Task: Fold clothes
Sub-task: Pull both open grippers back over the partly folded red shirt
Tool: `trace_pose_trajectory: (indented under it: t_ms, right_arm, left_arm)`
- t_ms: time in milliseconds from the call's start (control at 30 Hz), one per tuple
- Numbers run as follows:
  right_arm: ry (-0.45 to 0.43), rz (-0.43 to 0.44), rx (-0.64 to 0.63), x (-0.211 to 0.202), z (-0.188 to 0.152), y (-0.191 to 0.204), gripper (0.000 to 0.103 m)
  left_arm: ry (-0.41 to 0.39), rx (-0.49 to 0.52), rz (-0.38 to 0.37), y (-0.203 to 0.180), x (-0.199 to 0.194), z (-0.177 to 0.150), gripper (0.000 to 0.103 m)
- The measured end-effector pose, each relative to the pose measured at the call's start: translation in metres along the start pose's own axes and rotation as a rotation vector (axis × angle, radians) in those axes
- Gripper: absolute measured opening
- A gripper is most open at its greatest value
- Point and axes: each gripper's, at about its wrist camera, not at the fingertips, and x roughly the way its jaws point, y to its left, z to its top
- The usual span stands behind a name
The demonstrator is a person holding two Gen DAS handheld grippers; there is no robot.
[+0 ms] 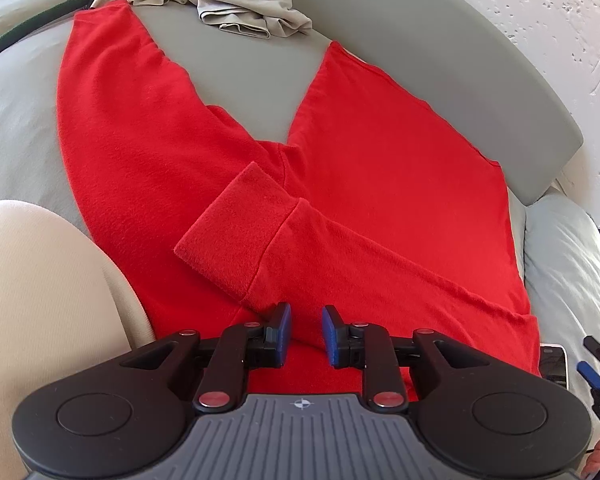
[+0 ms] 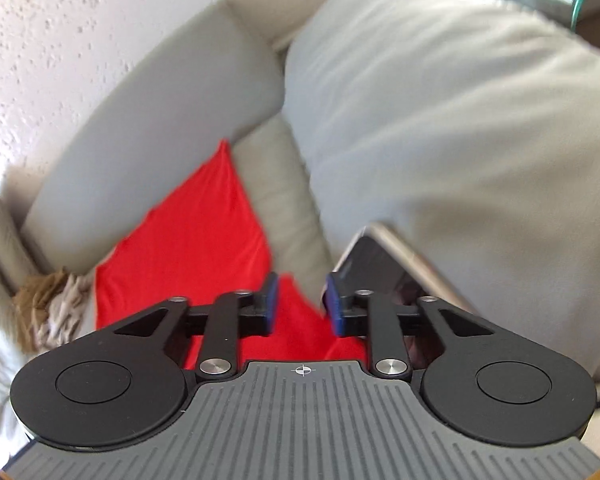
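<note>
Across the grey sofa [image 1: 240, 64] lies the red sweater [image 1: 380, 168], one sleeve [image 1: 236, 248] folded in; left gripper [image 1: 306, 330] and right gripper [image 2: 300, 304] hover part-open, empty; careless pinching could drag that sleeve loose.

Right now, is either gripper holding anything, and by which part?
Nothing is held. The left gripper and right gripper both have open, empty jaws above the red garment.

Grey sofa [image 1: 440, 80], pale cushion [image 2: 440, 100], textured white wall [image 1: 540, 8] — bright daylight
</note>
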Motion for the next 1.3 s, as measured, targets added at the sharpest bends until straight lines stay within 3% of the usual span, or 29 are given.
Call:
trace_pose_trajectory:
  t_ms: [100, 200, 333, 500, 633, 800, 1133, 1233, 1300]
  right_arm:
    - [-0.179, -0.160, -0.092, -0.011, 0.011, 0.000, 0.067]
    - [-0.268, -0.200, -0.069, -0.009, 0.021, -0.011, 0.076]
    - [-0.299, -0.250, -0.046, 0.018, 0.027, -0.013, 0.080]
    - [-0.299, -0.349, -0.185, 0.053, 0.025, -0.002, 0.081]
    - [-0.330, -0.284, -0.153, 0.063, 0.039, 0.005, 0.081]
    - [-0.365, -0.228, -0.103, 0.034, 0.047, 0.015, 0.081]
    - [-0.266, -0.122, -0.185, -0.059, -0.017, 0.001, 0.081]
    - [-0.202, -0.109, -0.209, -0.062, -0.038, -0.004, 0.077]
    - [-0.137, -0.104, -0.205, -0.053, -0.045, -0.006, 0.059]
  left_arm:
    - [0.002, 0.026, 0.011, -0.004, 0.000, -0.001, 0.024]
    - [0.007, 0.056, 0.032, -0.012, 0.000, -0.001, 0.028]
    - [0.020, 0.099, 0.056, -0.022, 0.001, -0.001, 0.032]
    - [0.028, 0.122, 0.060, -0.024, 0.001, -0.002, 0.033]
    - [0.032, 0.133, 0.061, -0.026, 0.001, -0.002, 0.033]
    - [0.028, 0.141, 0.048, -0.024, -0.002, -0.003, 0.034]
    - [-0.008, 0.189, -0.011, -0.032, -0.027, -0.007, 0.037]
    - [-0.003, 0.184, -0.008, -0.033, -0.026, -0.008, 0.037]
    - [0.012, 0.178, -0.006, -0.033, -0.023, -0.010, 0.037]
